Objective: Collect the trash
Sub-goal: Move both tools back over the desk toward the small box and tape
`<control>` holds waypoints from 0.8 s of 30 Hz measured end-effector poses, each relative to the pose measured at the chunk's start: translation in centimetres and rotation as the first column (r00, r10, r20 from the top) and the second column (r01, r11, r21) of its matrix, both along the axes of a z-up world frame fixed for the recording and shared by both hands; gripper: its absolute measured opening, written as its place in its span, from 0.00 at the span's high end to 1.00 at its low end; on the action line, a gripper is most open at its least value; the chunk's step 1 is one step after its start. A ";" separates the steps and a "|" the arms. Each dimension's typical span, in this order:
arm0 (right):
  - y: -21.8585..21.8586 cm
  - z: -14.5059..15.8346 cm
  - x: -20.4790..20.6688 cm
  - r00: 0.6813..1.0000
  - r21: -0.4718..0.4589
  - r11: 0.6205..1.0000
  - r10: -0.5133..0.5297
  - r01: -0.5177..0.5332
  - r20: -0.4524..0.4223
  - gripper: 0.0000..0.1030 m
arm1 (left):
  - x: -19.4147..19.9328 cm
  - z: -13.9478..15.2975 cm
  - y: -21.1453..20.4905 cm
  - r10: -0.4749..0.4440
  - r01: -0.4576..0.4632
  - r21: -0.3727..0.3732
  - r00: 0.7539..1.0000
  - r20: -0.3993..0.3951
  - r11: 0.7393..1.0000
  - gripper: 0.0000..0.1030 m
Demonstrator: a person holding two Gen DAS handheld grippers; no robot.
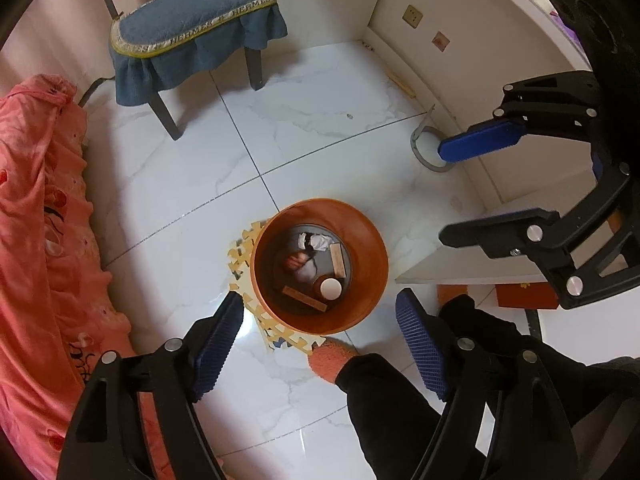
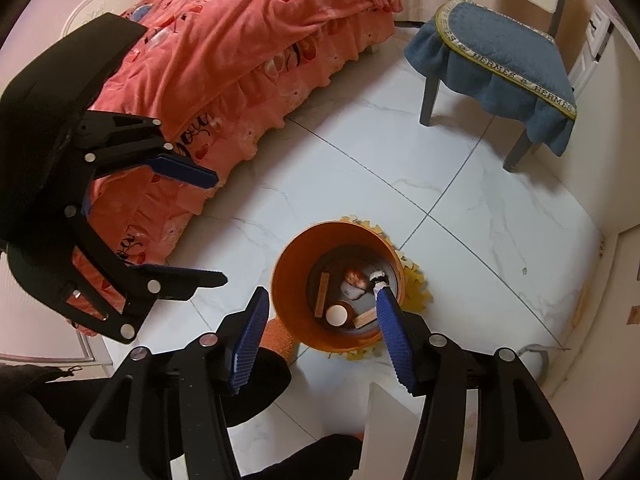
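Standing on the white tiled floor [image 1: 304, 128], the orange bin [image 1: 320, 268] rests on a yellow foam mat [image 1: 244, 248] and holds wood blocks [image 1: 338, 260], a round white lid [image 1: 331, 289] and crumpled paper [image 1: 318, 241]. Only the left wrist view shows an orange sock [image 1: 332, 360] just beside the bin and a grey ring [image 1: 426, 148] farther off; the right wrist view shows the pink bed [image 2: 240, 60] more fully. Both views take in the blue-cushioned chair [image 1: 192, 28]. Above the bin, the left gripper [image 1: 320, 348] and right gripper [image 2: 324, 340] each stand wide apart, holding nothing.
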State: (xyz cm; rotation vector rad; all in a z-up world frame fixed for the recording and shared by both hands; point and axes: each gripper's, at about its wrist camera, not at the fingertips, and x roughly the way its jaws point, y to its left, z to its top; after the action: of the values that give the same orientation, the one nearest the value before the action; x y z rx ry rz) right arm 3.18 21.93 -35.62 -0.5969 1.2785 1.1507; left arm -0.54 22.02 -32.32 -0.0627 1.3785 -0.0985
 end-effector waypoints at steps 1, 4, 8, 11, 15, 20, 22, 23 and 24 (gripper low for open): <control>-0.2 0.7 -0.1 1.000 0.005 1.000 0.001 -0.001 0.004 0.45 | -0.1 0.5 -0.1 0.000 0.000 0.009 1.000 0.004 1.000 0.24; -1.1 3.2 -0.3 1.000 0.039 0.999 -0.006 0.006 0.007 0.39 | -0.3 2.2 -0.6 -0.006 0.005 0.034 1.000 0.024 0.999 0.19; -2.5 6.5 -0.6 0.999 0.077 0.997 -0.026 0.024 0.023 0.29 | -0.6 4.8 -1.3 -0.010 0.008 0.043 0.998 0.058 0.999 0.15; -3.6 8.9 -0.9 0.999 0.092 0.995 -0.041 0.037 0.034 0.23 | -0.8 6.5 -2.4 -0.025 0.020 0.070 0.997 0.069 0.997 0.14; -5.3 11.9 -1.4 0.997 0.111 0.993 -0.050 0.044 0.057 0.19 | -0.9 8.8 -3.9 -0.049 0.040 0.093 0.994 0.096 0.995 0.11; -8.7 16.0 -1.9 0.992 0.148 0.986 -0.090 0.076 0.090 0.14 | -1.0 11.9 -6.3 -0.089 0.074 0.120 0.989 0.121 0.990 0.07; -10.2 17.5 -1.8 0.990 0.169 0.981 -0.112 0.096 0.090 0.14 | -1.1 13.2 -7.4 -0.113 0.093 0.144 0.983 0.144 0.985 0.06; -11.1 18.3 -1.7 0.988 0.180 0.977 -0.129 0.111 0.089 0.14 | -1.1 13.9 -8.0 -0.123 0.101 0.146 0.980 0.156 0.984 0.06; -11.8 18.8 -1.6 0.986 0.188 0.975 -0.140 0.121 0.090 0.13 | -1.1 14.4 -8.4 -0.128 0.104 0.144 0.978 0.165 0.984 0.06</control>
State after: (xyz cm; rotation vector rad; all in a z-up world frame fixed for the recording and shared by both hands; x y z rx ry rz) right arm 1.54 10.13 -16.79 -0.4246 1.0948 1.0988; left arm -1.60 13.61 -17.91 0.1374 1.2103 -0.1056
